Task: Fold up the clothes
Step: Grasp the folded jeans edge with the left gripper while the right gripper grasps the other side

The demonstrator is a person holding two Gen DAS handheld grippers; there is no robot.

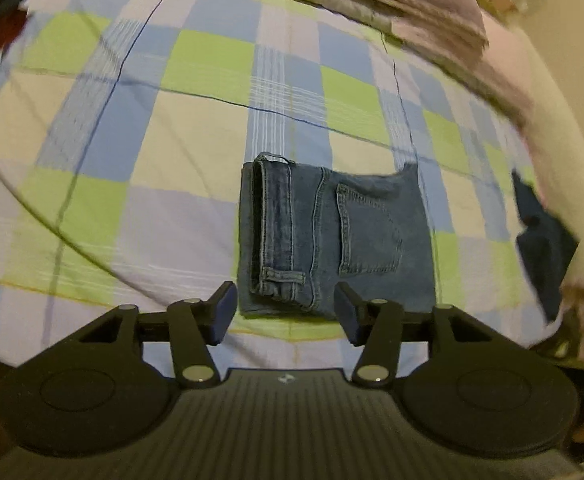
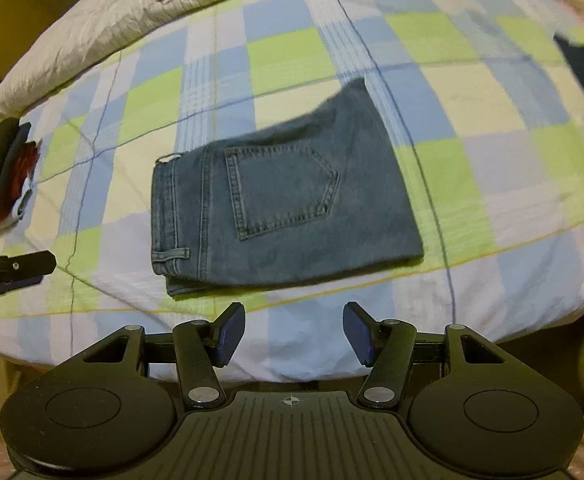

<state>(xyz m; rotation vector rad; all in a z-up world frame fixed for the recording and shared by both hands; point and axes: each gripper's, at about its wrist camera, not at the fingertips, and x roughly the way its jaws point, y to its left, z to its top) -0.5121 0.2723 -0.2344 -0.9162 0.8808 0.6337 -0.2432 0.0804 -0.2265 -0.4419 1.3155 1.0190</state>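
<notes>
The jeans [image 2: 288,208] are lying folded into a compact rectangle on the checked bedsheet [image 2: 471,92], near its front edge, back pocket facing up and waistband at the left end. The long axis is running left to right across both views. The right gripper [image 2: 293,334] is hovering off the bed's edge, fingers spread apart and holding nothing, with the jeans directly ahead and apart from it. The left gripper [image 1: 286,316] is likewise spread and empty, its fingertips sitting just at the near edge of the jeans [image 1: 331,236], so it is judged the nearer tool. A pile of folded clothes [image 2: 0,172] is lying well apart to the left.
</notes>
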